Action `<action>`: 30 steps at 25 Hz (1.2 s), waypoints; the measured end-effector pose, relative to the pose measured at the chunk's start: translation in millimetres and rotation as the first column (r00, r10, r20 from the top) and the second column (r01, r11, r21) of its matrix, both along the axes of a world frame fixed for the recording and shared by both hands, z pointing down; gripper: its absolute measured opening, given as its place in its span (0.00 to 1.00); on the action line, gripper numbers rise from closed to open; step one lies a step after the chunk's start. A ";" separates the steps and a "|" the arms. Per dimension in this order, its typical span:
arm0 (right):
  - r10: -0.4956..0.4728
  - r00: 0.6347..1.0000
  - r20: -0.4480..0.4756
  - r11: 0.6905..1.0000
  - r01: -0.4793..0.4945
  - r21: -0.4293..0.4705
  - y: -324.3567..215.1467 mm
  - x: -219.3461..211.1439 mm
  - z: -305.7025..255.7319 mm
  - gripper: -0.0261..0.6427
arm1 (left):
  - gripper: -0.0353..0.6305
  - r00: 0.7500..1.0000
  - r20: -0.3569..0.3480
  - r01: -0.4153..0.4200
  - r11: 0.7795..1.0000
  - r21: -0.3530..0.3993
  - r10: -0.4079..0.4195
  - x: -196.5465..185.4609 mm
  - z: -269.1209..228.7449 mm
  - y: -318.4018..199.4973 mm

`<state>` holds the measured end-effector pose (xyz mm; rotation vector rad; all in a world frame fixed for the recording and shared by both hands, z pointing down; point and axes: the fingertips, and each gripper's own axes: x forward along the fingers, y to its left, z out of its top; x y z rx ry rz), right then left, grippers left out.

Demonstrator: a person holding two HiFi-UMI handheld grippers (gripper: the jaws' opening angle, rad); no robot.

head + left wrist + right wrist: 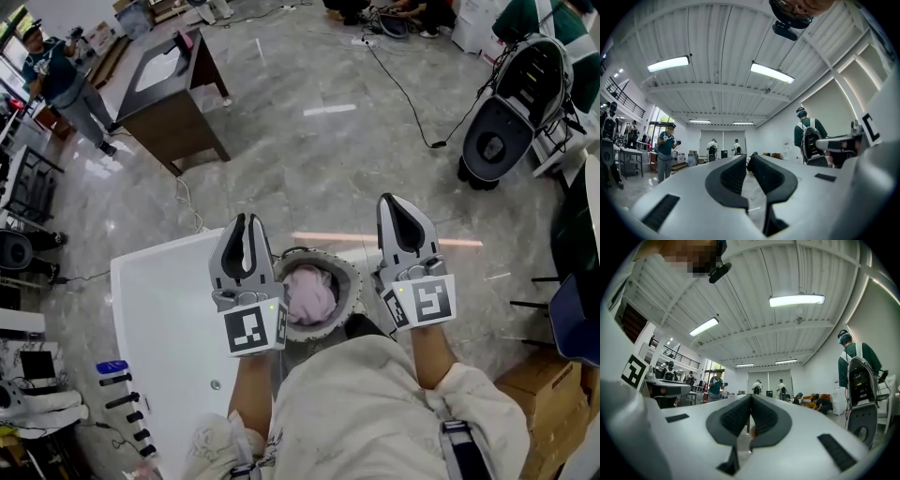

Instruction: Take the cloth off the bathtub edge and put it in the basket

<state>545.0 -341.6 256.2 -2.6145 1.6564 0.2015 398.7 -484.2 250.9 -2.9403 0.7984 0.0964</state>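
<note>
A pink cloth (309, 292) lies bunched inside the round grey basket (349, 272), which stands on the floor just right of the white bathtub (159, 309). Both grippers are held up above the basket, pointing away from me. My left gripper (248, 217) hangs over the tub's right edge, at the basket's left; its jaws stand a narrow gap apart with nothing between them. My right gripper (392, 197) is at the basket's right, tips together and empty. The left gripper view shows the left gripper (748, 157) against the ceiling and room. The right gripper view shows the right gripper (750, 395) closed.
A dark cabinet (173, 89) with a white sink top stands at the back left. A white and black pod-shaped machine (511, 108) sits at the back right, with a cable (403, 89) across the marble floor. A cardboard box (544, 384) is at my right. Bottles (112, 367) line the tub's near edge.
</note>
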 end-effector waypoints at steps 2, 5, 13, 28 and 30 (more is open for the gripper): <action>0.001 1.000 0.001 1.000 -0.001 0.003 1.7 0.8 1.8 0.02 | 0.11 1.000 0.003 0.005 1.000 0.000 -0.005 0.3 3.0 0.3; 0.001 1.000 0.002 1.000 -0.001 0.006 1.9 2.5 2.0 0.02 | 0.07 1.000 0.008 -0.003 1.000 -0.009 0.003 1.8 5.5 0.9; -0.001 1.000 -0.007 1.000 0.001 -0.005 -2.9 3.8 3.1 0.02 | 0.06 1.000 0.006 -0.019 1.000 -0.006 0.019 5.9 -1.7 1.9; -0.005 1.000 -0.021 1.000 0.005 -0.031 4.0 -3.3 -0.5 0.02 | 0.06 1.000 -0.005 -0.028 0.999 -0.023 0.028 4.7 0.4 10.9; -0.007 1.000 -0.011 1.000 0.007 -0.027 7.2 -3.8 7.1 0.02 | 0.06 1.000 -0.002 -0.027 0.999 -0.027 0.027 4.3 2.0 11.8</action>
